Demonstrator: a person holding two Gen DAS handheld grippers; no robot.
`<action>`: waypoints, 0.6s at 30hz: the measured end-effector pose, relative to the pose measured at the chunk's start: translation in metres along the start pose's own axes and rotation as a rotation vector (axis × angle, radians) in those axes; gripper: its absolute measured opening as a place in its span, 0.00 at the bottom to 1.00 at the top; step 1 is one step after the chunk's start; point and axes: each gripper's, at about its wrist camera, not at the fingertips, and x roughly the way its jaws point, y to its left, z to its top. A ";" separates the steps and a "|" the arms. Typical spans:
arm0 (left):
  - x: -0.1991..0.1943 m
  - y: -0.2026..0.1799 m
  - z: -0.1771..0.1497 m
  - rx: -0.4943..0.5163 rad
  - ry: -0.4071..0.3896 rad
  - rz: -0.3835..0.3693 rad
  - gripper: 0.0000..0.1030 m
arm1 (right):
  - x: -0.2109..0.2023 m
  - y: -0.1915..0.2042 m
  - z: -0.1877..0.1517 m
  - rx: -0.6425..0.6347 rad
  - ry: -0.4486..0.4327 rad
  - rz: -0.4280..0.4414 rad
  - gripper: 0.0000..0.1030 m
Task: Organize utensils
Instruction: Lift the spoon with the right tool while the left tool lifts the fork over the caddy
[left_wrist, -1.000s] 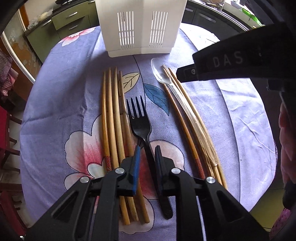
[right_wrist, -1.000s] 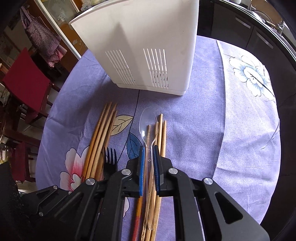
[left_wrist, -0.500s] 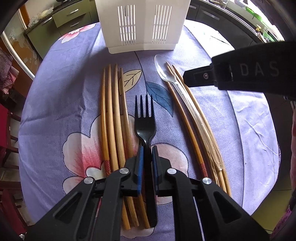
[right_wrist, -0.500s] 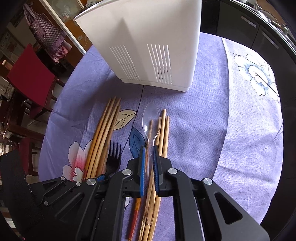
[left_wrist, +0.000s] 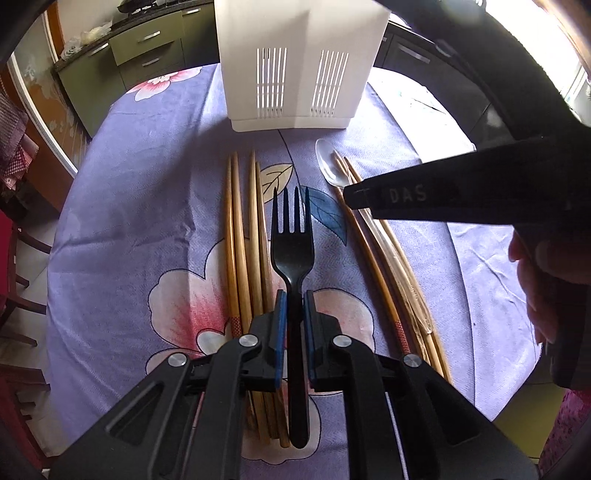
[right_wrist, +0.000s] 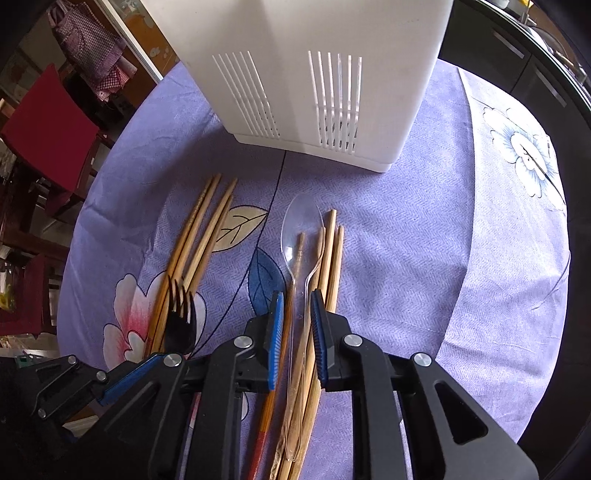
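A round surface (left_wrist: 122, 229) with a lilac flowered cloth stands in a kitchen, green cabinets (left_wrist: 144, 55) behind it.

Left wrist view: the left claw (left_wrist: 293, 306) points steeply down and is clamped on the neck of the black fork (left_wrist: 291, 240), its blue pads pressing both sides. The fork lies beside 4 bamboo chopsticks (left_wrist: 243, 236), prongs toward the white slotted holder (left_wrist: 295, 62). To do this step well, I think the fork should be raised straight up, so its handle does not drag the chopsticks.

Right wrist view: the right claw (right_wrist: 297, 325) also points steeply down. Its jaws are opening, and the clear plastic spoon (right_wrist: 301, 229) runs between the pads (right_wrist: 277, 325) without being pressed, on top of a second chopstick bundle (right_wrist: 328, 266). The spoon is thin and slippery; probably the pads must meet its handle alone, not the sticks below.
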 end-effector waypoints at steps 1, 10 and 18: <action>-0.003 -0.001 -0.001 0.001 -0.008 0.000 0.09 | 0.002 0.000 0.001 0.002 0.004 -0.004 0.15; -0.015 0.008 0.000 0.001 -0.052 -0.006 0.09 | 0.006 0.009 -0.001 -0.025 -0.014 -0.050 0.09; -0.036 0.016 0.006 -0.008 -0.113 -0.017 0.09 | -0.042 -0.004 -0.016 0.014 -0.176 0.028 0.09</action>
